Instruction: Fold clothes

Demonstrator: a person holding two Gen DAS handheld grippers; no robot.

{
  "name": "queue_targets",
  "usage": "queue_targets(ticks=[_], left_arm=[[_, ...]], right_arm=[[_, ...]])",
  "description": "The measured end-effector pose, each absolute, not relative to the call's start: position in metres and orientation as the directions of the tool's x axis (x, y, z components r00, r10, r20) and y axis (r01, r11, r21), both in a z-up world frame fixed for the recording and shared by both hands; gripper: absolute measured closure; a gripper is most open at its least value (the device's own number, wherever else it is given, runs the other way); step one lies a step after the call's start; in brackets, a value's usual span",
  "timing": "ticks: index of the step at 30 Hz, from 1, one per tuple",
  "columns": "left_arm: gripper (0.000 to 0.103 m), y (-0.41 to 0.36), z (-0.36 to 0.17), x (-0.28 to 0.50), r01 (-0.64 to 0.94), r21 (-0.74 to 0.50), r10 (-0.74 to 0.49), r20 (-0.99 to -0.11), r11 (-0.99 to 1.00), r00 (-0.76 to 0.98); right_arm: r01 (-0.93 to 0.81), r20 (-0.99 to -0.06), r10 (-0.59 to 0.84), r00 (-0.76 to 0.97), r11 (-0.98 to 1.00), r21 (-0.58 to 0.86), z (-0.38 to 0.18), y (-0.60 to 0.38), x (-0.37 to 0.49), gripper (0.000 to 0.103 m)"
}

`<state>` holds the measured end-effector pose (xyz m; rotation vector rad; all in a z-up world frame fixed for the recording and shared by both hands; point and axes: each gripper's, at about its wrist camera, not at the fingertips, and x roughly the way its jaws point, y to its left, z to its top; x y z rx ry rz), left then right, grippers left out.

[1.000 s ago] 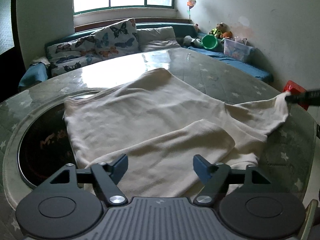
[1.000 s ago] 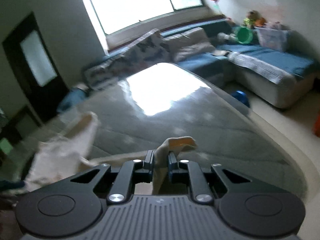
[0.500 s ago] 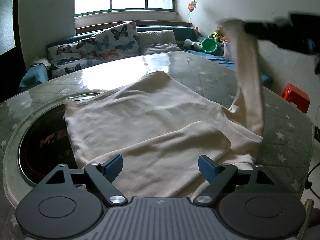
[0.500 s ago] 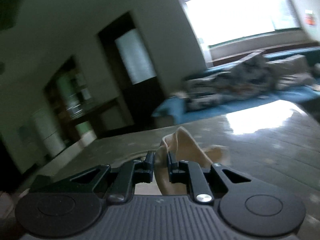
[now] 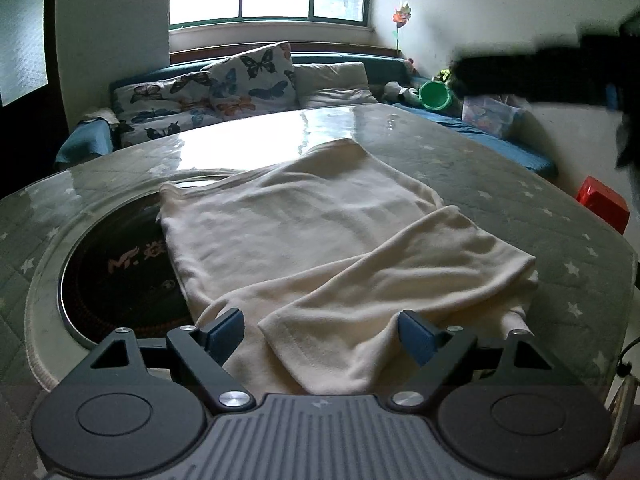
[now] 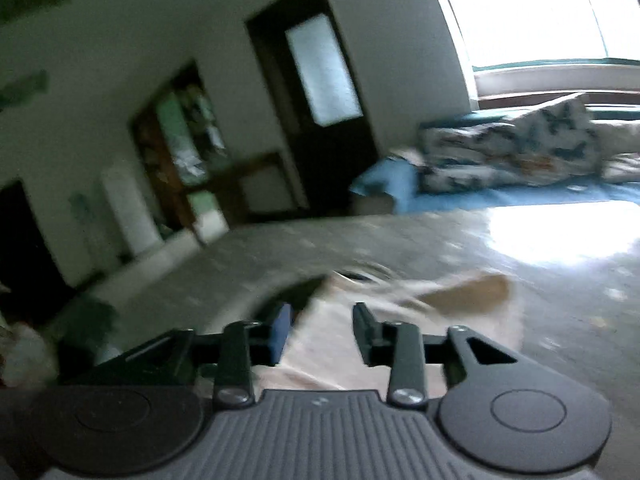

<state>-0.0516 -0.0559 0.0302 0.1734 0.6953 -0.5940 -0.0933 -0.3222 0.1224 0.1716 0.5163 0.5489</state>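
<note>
Left wrist view: cream garment (image 5: 304, 240) runs lengthwise away from spread left gripper (image 5: 320, 330); right gripper (image 6: 322, 330) just opened, empty

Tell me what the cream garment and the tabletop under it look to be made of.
Cream garment: soft knit fabric, probably cotton jersey or light fleece; matte, with limp rounded folds and a stitched hem.
Tabletop: a hard glossy sheet, likely glass, over star-printed quilted cloth; it mirrors the window's glare, and a dark round inset shows through it.

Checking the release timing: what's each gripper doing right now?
Left gripper: open, fingers wide above the cream garment, not gripping it.
Right gripper: open, jaws have just been opening; nothing clamped, cloth lies beneath.
</note>
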Motion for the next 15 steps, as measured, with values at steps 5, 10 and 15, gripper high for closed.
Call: queue_targets(ticks=[5, 10, 15], left_arm=[[0.018, -0.053, 0.033, -0.054, 0.582, -0.034, -0.466, -0.638, 0.812, 0.613], [0.017, -0.045, 0.036, -0.049, 0.578, -0.061, -0.474, -0.644, 0.814, 0.6], [0.017, -0.039, 0.042, -0.043, 0.556, -0.061, -0.463, -0.633, 0.829, 0.621]], right_arm=[[-0.32, -0.575, 0.354, 0.737, 0.933, 0.164, 0.093, -0.351, -0.116, 0.061], [-0.258, -0.671, 0.289, 0.683, 0.955, 0.148, 0.063, -0.368, -0.142, 0.06], [-0.232, -0.692, 0.275, 0.667, 0.96, 0.157, 0.045, -0.369, -0.145, 0.056]])
